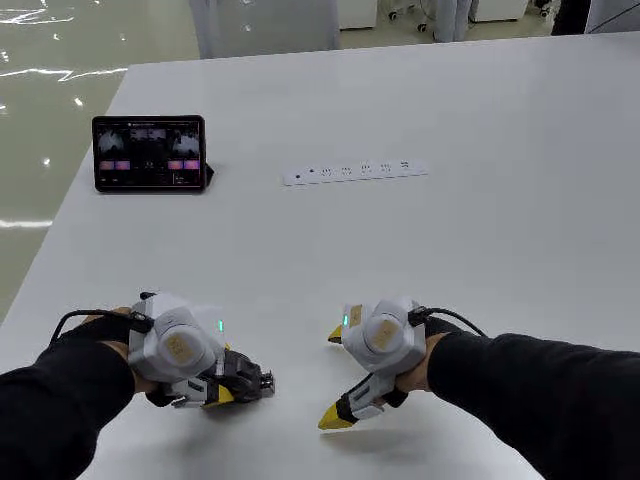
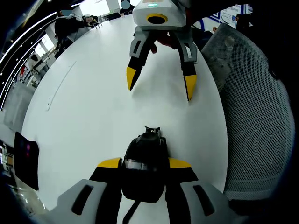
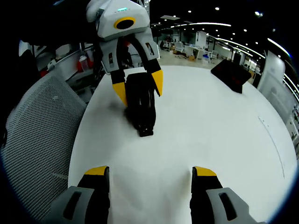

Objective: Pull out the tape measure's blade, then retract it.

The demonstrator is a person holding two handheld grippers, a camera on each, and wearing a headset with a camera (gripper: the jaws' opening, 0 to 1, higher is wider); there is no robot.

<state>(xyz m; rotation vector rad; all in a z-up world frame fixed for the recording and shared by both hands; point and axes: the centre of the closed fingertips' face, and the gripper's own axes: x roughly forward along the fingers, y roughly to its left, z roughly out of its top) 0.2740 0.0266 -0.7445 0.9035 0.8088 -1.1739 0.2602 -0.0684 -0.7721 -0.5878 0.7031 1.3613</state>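
tape measure (image 2: 145, 163), black and compact, lies on the white table (image 1: 420, 270) near the person's edge. it is pinched across its sides by the left gripper (image 1: 238, 384), whose yellow-tipped jaws are closed in on the case. the right gripper (image 3: 150, 171) sits opposite, facing it across a bare patch of table, jaws spread wide with nothing between them.

the case looks like hard moulded plastic, probably dense for its size. its sides look smooth, so it could twist or slide in the pinch once the pull begins. a firm squeeze low on the body, kept down on the table, should steady it.

the blade is wound inside and cannot be seen. such a blade is likely thin sprung steel, stiff while drawn straight, quick to kink if bent sideways, and eager to snap back when let go.

the place to take hold is the small end hook (image 2: 152, 129) at the mouth of the case, which points toward the open gripper. it is a narrow target, best nipped flat between the tips and drawn straight outward.
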